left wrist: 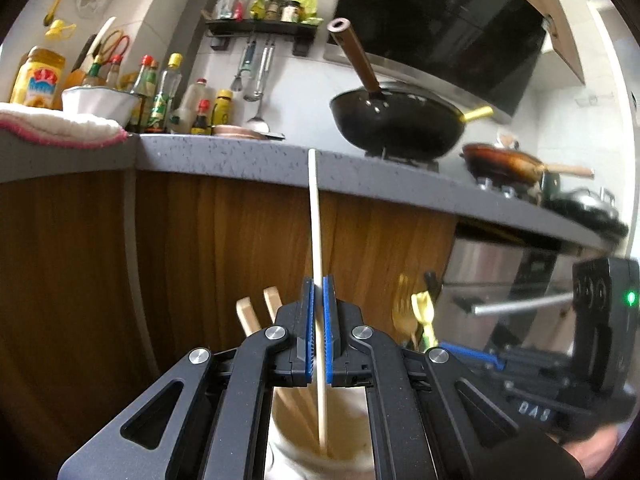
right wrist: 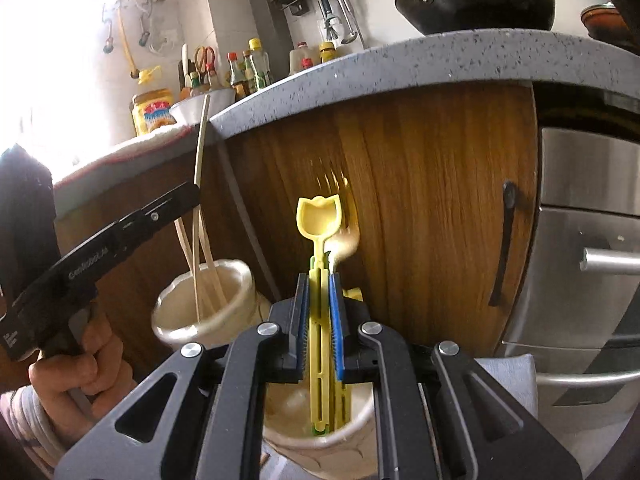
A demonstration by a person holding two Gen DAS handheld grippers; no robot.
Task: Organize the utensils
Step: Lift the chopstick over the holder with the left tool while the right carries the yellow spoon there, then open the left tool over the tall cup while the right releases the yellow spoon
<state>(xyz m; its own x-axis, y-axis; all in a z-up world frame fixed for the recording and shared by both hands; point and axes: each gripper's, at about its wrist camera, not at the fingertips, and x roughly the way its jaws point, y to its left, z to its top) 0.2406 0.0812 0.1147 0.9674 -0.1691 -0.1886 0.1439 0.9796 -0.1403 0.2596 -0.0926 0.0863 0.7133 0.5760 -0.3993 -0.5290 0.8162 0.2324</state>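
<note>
Left wrist view: left claw (left wrist: 319,312) grips a chopstick (left wrist: 314,216), tip inside its cup (left wrist: 280,436); right claw (right wrist: 319,308), at 3 o'clock, clamps a yellow spoon (right wrist: 319,220) over another cup (right wrist: 360,432). Releasing both apparently remains.

A home kitchen: wok (left wrist: 394,124) on stove, sauce bottles (left wrist: 160,96), stone counter (left wrist: 256,156).

Left wrist view: sits low, below worktop (left wrist: 248,156) edge, looks forward and slightly up along left tool (left wrist: 319,312), cabinet front near. Right wrist view: same low height, faces same wooden cabinet (right wrist: 420,208), close. Shared: worktop edge, wok (left wrist: 396,124), bottle row (right wrist: 248,68), each other's tool at frame side.
</note>
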